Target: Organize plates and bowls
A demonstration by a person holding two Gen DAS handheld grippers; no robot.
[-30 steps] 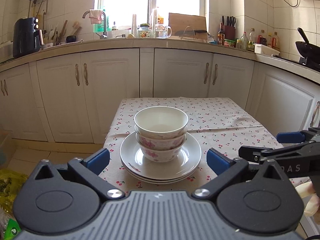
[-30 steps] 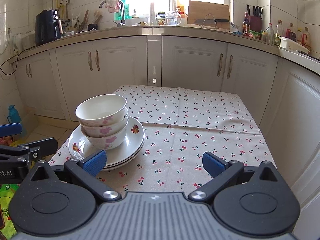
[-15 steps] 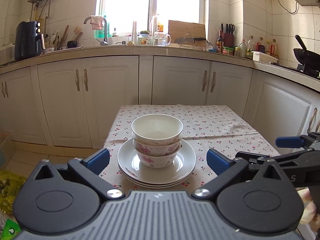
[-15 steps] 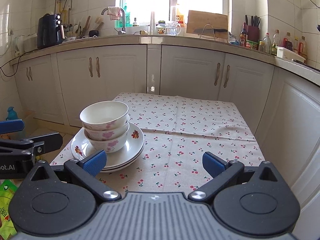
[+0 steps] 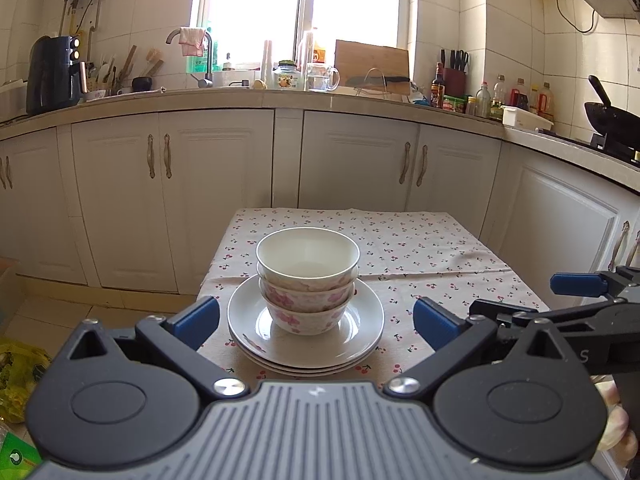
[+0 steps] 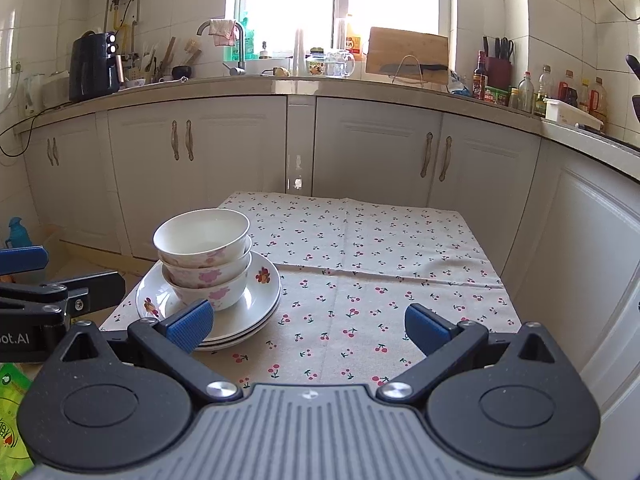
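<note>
Three white bowls with pink flowers (image 5: 307,280) are nested on a stack of white plates (image 5: 360,340) at the near left of a small table with a cherry-print cloth (image 5: 420,248). The same bowls (image 6: 204,256) and plates (image 6: 262,300) show in the right wrist view. My left gripper (image 5: 316,320) is open and empty, held in front of the stack and a little short of it. My right gripper (image 6: 306,322) is open and empty, to the right of the stack over the near cloth (image 6: 380,248). Each gripper shows at the edge of the other's view.
White kitchen cabinets (image 5: 224,184) and a cluttered counter (image 5: 360,98) wrap around behind and to the right of the table. A black wok (image 5: 608,114) sits at the far right. Green bags (image 6: 10,412) lie on the floor at left.
Both grippers have drawn back and risen slightly from the table; the stack looks smaller and lower in both views. Bowls and plates have not moved. Both grippers stay open.
</note>
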